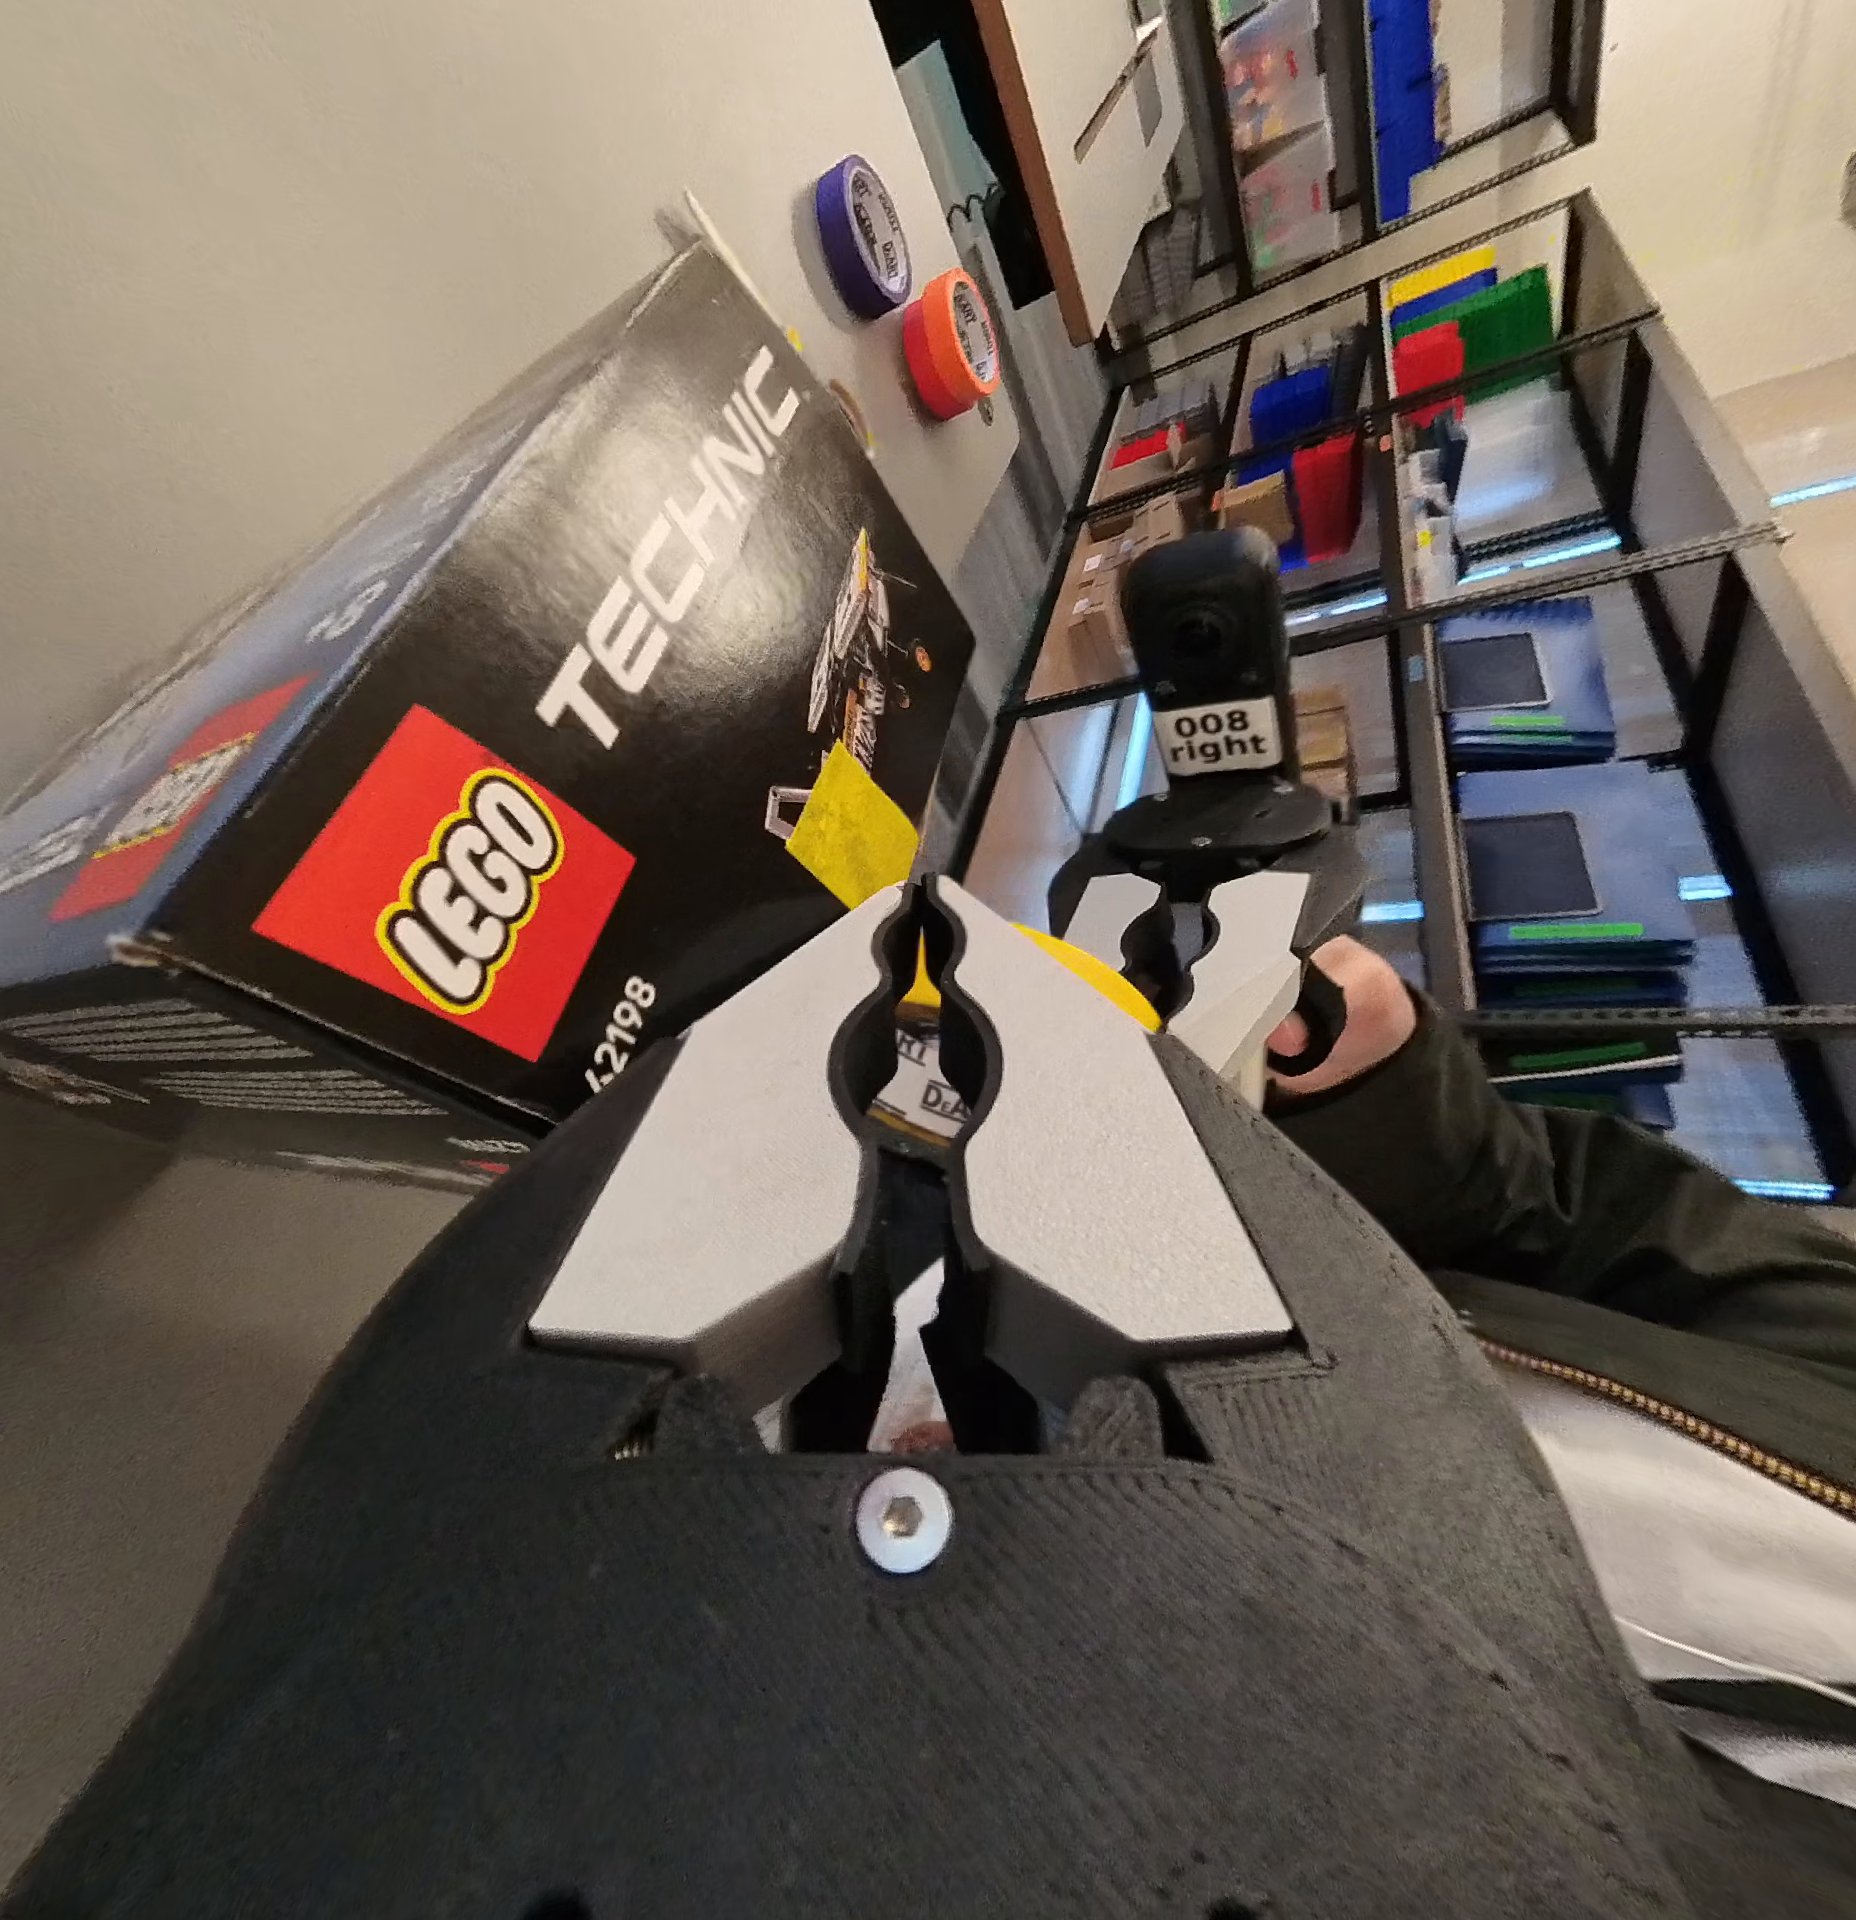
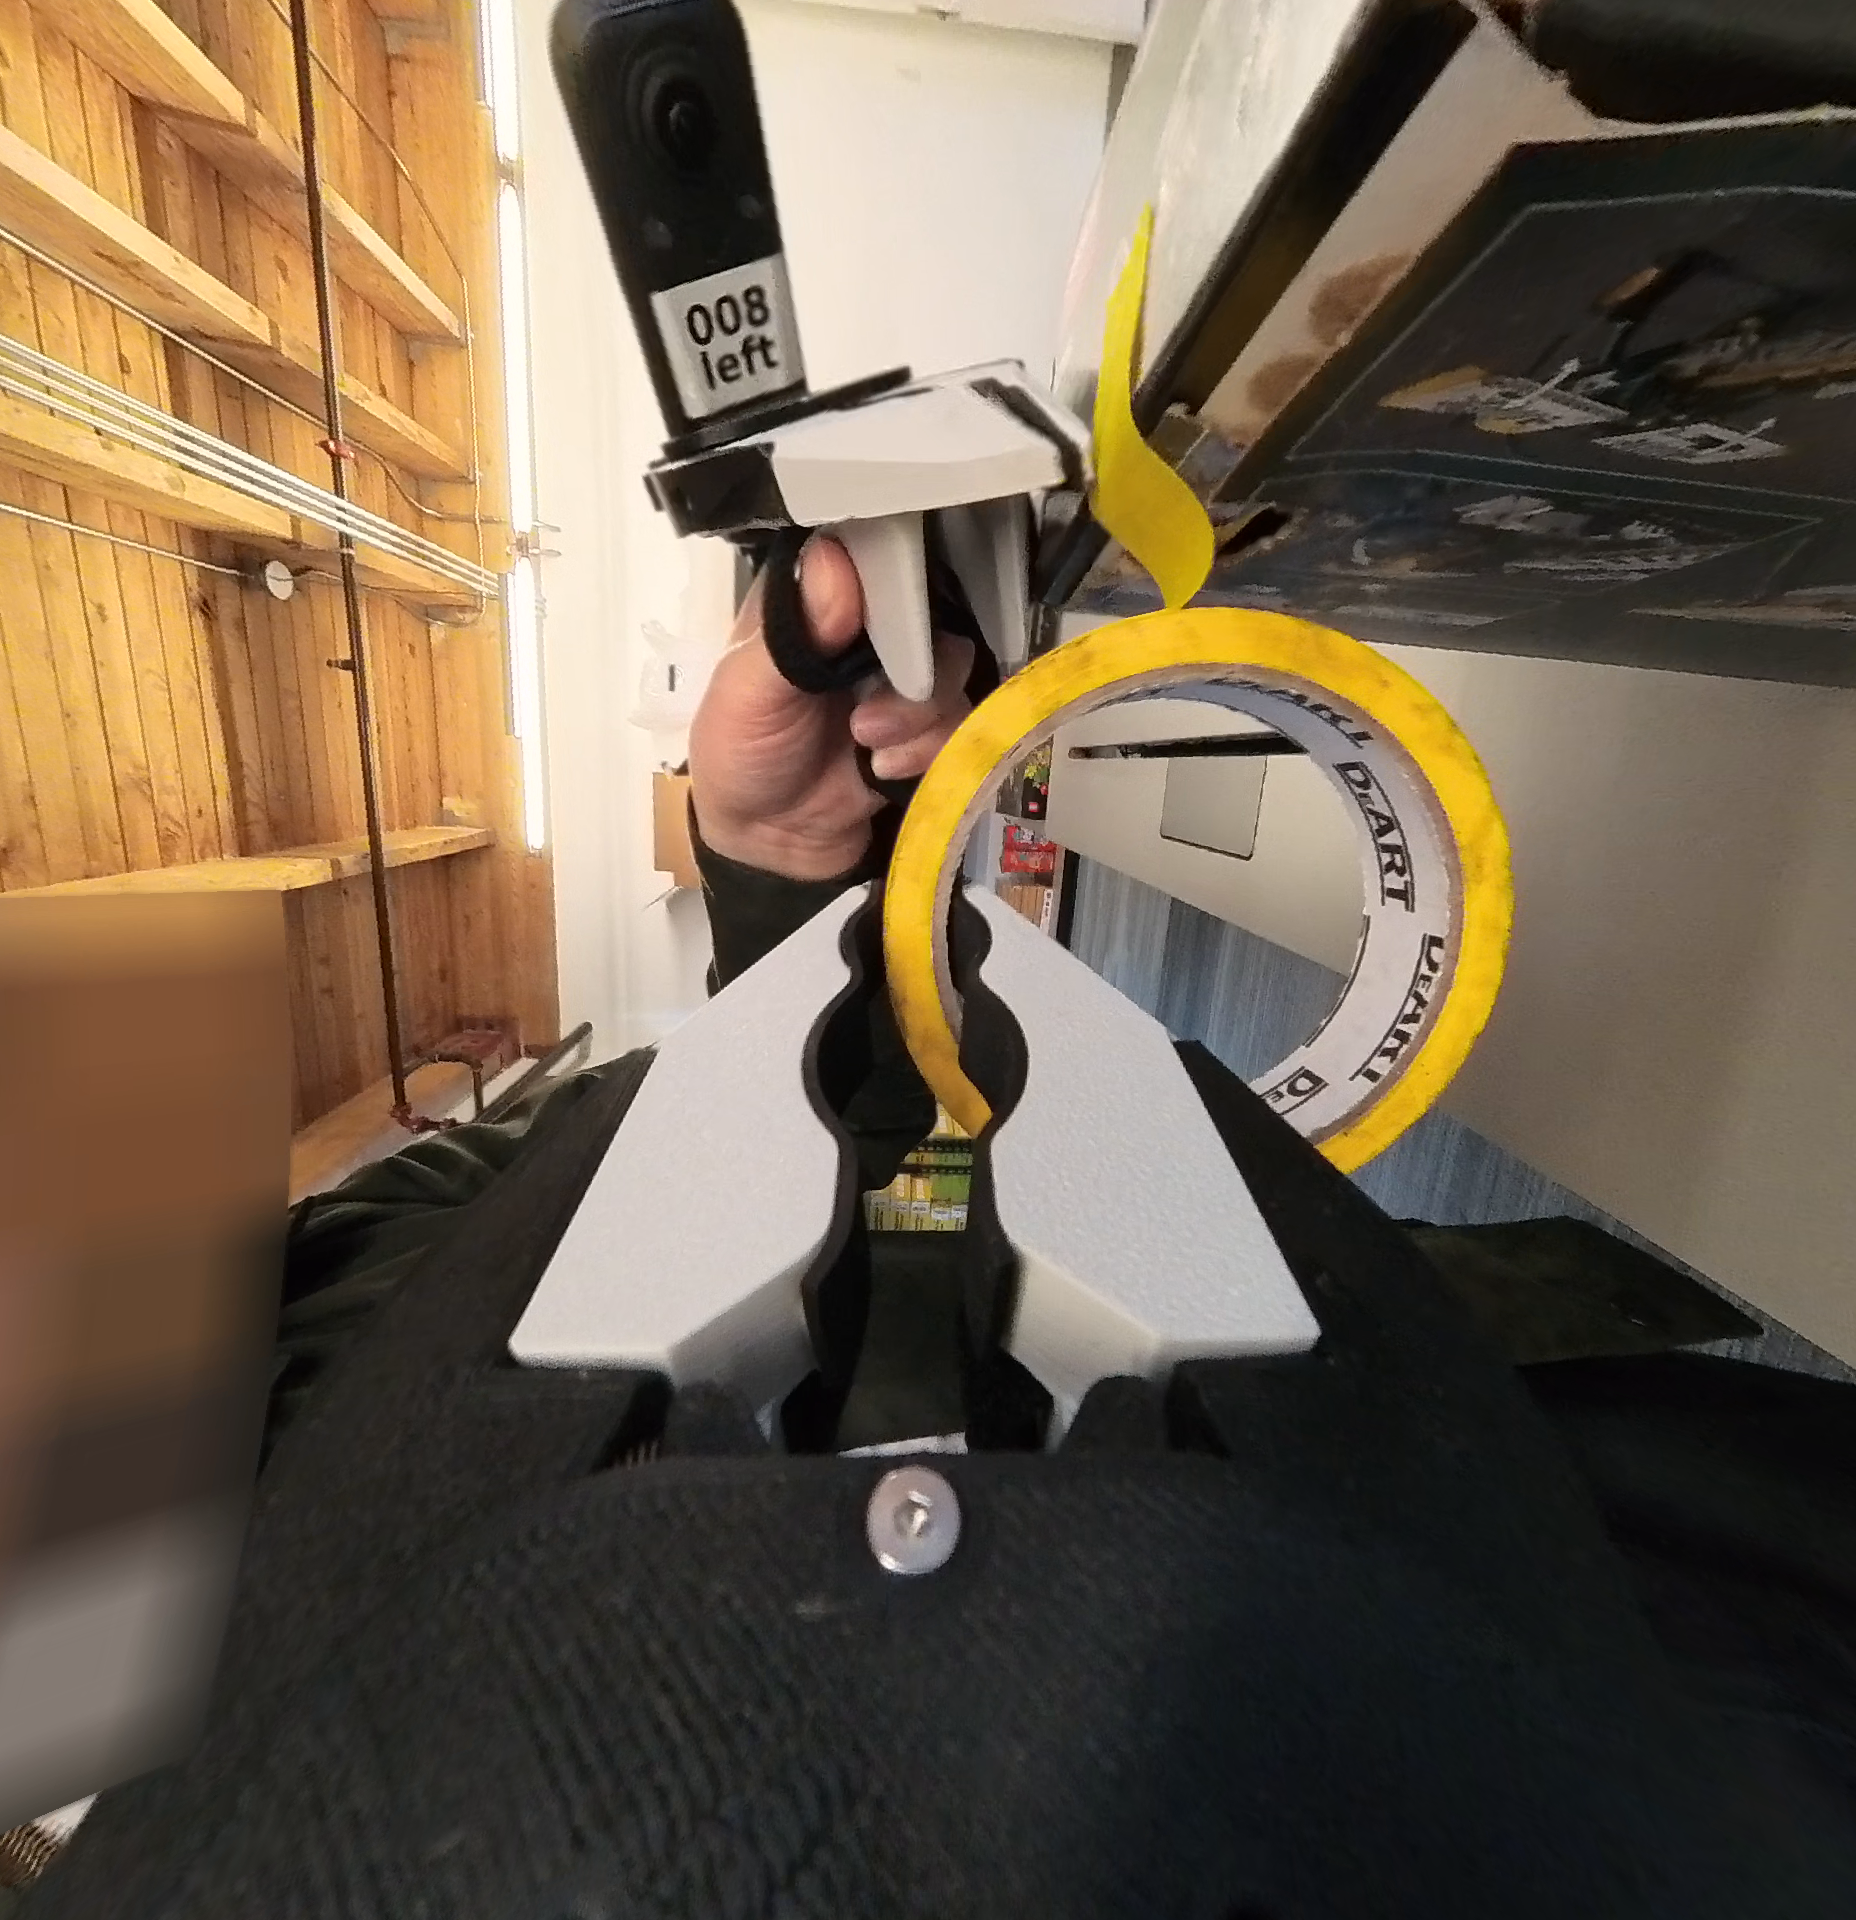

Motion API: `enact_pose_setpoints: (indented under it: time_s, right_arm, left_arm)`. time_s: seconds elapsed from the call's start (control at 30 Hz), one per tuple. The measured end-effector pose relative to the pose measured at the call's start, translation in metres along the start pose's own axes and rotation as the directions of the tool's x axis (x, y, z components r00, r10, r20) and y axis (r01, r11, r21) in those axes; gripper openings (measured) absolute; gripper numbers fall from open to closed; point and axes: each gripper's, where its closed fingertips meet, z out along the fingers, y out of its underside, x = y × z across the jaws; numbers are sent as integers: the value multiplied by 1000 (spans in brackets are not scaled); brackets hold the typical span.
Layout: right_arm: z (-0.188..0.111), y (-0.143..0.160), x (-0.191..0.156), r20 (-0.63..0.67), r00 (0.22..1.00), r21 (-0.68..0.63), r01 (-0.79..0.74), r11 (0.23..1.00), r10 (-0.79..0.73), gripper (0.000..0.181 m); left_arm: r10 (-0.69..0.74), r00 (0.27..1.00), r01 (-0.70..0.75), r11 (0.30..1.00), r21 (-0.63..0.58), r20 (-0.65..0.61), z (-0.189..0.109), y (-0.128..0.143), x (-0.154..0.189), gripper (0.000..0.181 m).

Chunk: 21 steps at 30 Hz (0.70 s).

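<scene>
Where the tilted box (image 1: 550, 665) shows its near edge, the yellow roll (image 2: 1464, 790) hangs just beside that edge. Its core faces the right camera, so its axis runs roughly along that gripper's fingers. The loose strip (image 2: 1147, 488) runs lengthwise from the roll onto the box edge.

The right gripper (image 2: 924, 914), nearly closed, pinches only the roll's thin wall, one finger in the core. I judge a firm, square pinch is needed, or the ring will swivel.

The left gripper (image 1: 929, 899) is closed, tips at the strip by the box. Whether it grips the strip I cannot tell.
</scene>
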Motion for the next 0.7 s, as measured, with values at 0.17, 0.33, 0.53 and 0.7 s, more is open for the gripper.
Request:
enact_pose_setpoints:
  time_s: [0.17, 0.33, 0.53, 0.7]
  right_arm:
    - [0, 6, 3, 5, 1000, -5, -12, 1000, 12, 10]
    - [-4, 5, -4, 26, 1000, 0, -2, 1000, 2, 10]
    - [-7, 5, -6, 26, 1000, -8, 1, 1000, -1, 10]
    - [-6, 6, -3, 28, 1000, -22, -12, 1000, 13, 10]
  left_arm:
    - [104, 994, -104, 995, 0, 14, -1, -6, 13, 0]
    - [354, 935, -353, 935, -27, 14, -12, -1, 41, 0]
    - [783, 512, -817, 571, -81, 355, -35, 3, 24, 62]
    - [889, 85, -901, 261, -346, 449, -20, 11, 1, 59]
